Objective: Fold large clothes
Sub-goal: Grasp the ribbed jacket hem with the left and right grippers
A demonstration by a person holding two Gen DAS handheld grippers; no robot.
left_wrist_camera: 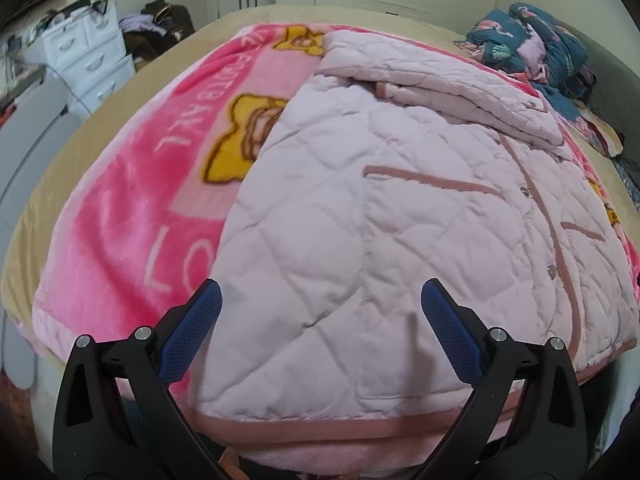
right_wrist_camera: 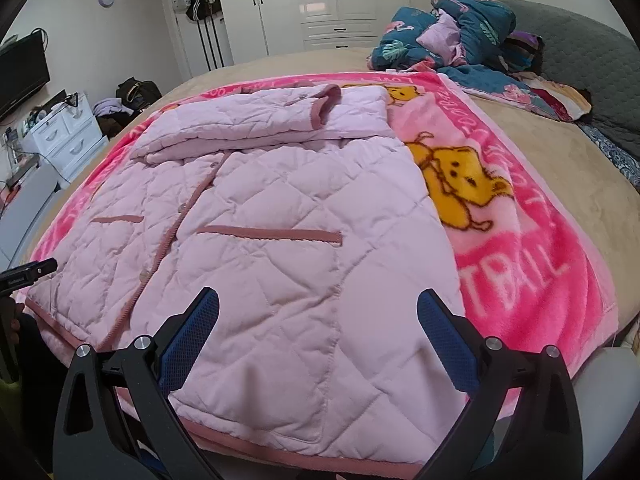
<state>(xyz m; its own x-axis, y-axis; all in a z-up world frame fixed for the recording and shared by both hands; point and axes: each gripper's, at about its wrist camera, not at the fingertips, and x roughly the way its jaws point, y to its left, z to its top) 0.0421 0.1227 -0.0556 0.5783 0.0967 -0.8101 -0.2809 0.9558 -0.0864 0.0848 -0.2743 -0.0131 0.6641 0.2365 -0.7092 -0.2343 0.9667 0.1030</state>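
- Left wrist view: the left gripper [left_wrist_camera: 320, 312] hovers with its blue fingers spread wide and empty over the hem of a pale pink quilted jacket [left_wrist_camera: 400, 208], which lies front up on a pink cartoon blanket [left_wrist_camera: 132, 200] across the bed [left_wrist_camera: 80, 136].
- Right wrist view: the right gripper [right_wrist_camera: 318, 320] is likewise wide apart, holding nothing, above the jacket's [right_wrist_camera: 260, 220] lower right corner; a sleeve is folded across its top.
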